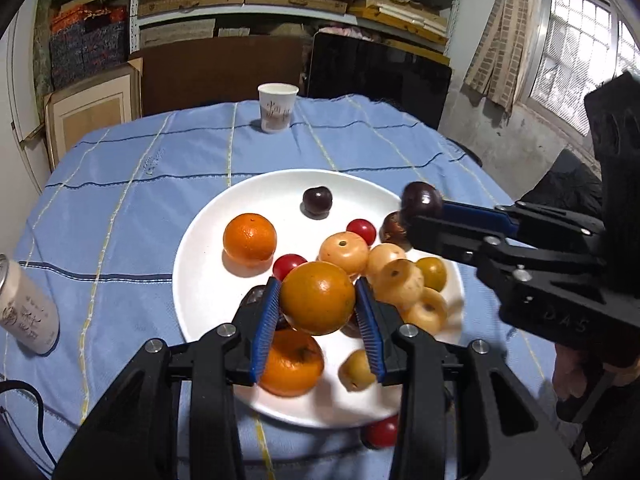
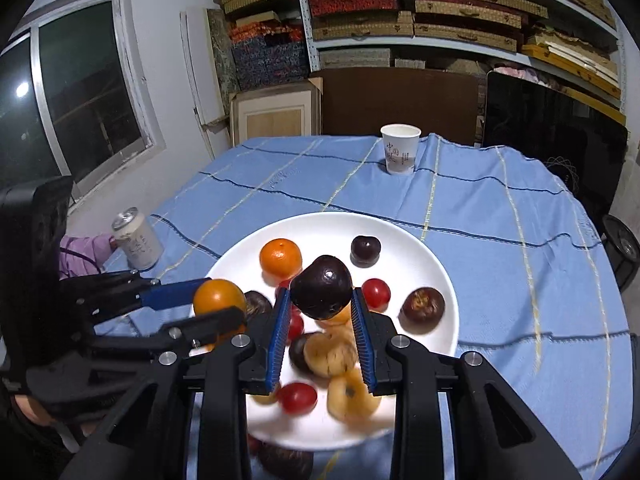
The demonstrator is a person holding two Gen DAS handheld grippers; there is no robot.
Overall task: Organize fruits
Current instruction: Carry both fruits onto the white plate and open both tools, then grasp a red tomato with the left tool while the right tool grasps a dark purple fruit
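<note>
Clamped between blue pads of left gripper (image 1: 317,300): an orange (image 1: 317,297), held above near side of white plate (image 1: 208,280). Pinched likewise in right gripper (image 2: 320,300): a dark plum (image 2: 322,293), hanging over plate's middle. Scattered on plate below: second orange (image 1: 249,237) toward left, another plum (image 1: 317,201) at far side, red cherry tomatoes (image 1: 361,230), pale yellow-orange fruits (image 1: 343,252) crowded at right, brown fruit (image 2: 423,309) near right rim. Off plate, at near edge on blue checked tablecloth (image 1: 132,208): one more tomato (image 1: 382,432). Farther out: paper cup (image 1: 277,107) upright at table's far side, drink can (image 1: 28,310) at left.
</note>
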